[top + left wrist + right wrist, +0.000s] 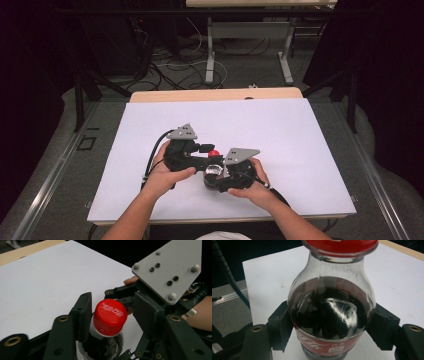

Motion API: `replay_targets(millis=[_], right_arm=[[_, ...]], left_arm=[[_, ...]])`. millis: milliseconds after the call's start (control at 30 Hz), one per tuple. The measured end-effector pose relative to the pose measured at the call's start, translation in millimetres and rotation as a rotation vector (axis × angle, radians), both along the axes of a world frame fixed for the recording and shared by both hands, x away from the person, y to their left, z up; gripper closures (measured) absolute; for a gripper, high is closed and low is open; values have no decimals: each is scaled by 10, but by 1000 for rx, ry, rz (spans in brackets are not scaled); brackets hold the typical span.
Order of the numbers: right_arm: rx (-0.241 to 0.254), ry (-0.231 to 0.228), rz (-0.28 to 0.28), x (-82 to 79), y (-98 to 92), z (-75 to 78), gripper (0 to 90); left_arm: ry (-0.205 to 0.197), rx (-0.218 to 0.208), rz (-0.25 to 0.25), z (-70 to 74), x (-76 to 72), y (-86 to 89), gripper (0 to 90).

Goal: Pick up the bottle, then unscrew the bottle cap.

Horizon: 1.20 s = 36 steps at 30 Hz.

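A small cola bottle (212, 172) with dark drink and a red cap (214, 153) stands upright on the white sheet (280, 130), between my two hands. My right gripper (216, 181) is shut on the bottle's body, and in the right gripper view both pads (280, 325) press the bottle's (328, 312) sides just above the red label. My left gripper (112, 306) reaches in over the top, with its jaws on either side of the cap (110, 316). The left pad sits close against the cap and a small gap shows at the right pad (147, 312), so it is open.
The white sheet covers most of the table, with a wooden edge (215, 94) at the far side. Beyond it are the legs of another table (210, 55) and loose cables (170, 70) on the floor. The right gripper's grey plate (167, 270) stands close by the left jaws.
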State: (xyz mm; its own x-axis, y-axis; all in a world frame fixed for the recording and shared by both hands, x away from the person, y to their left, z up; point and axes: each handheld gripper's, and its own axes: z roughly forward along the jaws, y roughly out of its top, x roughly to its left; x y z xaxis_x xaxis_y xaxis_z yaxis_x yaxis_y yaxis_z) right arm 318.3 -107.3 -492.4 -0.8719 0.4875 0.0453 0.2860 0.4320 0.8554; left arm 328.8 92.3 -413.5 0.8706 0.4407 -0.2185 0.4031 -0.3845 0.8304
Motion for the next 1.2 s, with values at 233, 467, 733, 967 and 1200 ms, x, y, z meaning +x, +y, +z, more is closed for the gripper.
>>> replay_targets(millis=[233, 467, 733, 967, 1200], right_arm=[[-3, -2, -16, -4, 5, -3, 297], [-31, -25, -80, -11, 11, -4, 297], [-14, -16, -78, 20, -15, -25, 296], [0, 11, -16, 16, -14, -18, 296], [-5, 18, 22, -8, 3, -12, 296]], left_arm=[[-62, -2, 51, -38, -65, -17, 608], [-87, 33, 261, -36, -216, -202, 611], [-35, 21, 233, -13, -154, -192, 572], [3, 7, 43, 48, -6, -22, 473], [24, -23, -120, 33, 108, 71, 514]])
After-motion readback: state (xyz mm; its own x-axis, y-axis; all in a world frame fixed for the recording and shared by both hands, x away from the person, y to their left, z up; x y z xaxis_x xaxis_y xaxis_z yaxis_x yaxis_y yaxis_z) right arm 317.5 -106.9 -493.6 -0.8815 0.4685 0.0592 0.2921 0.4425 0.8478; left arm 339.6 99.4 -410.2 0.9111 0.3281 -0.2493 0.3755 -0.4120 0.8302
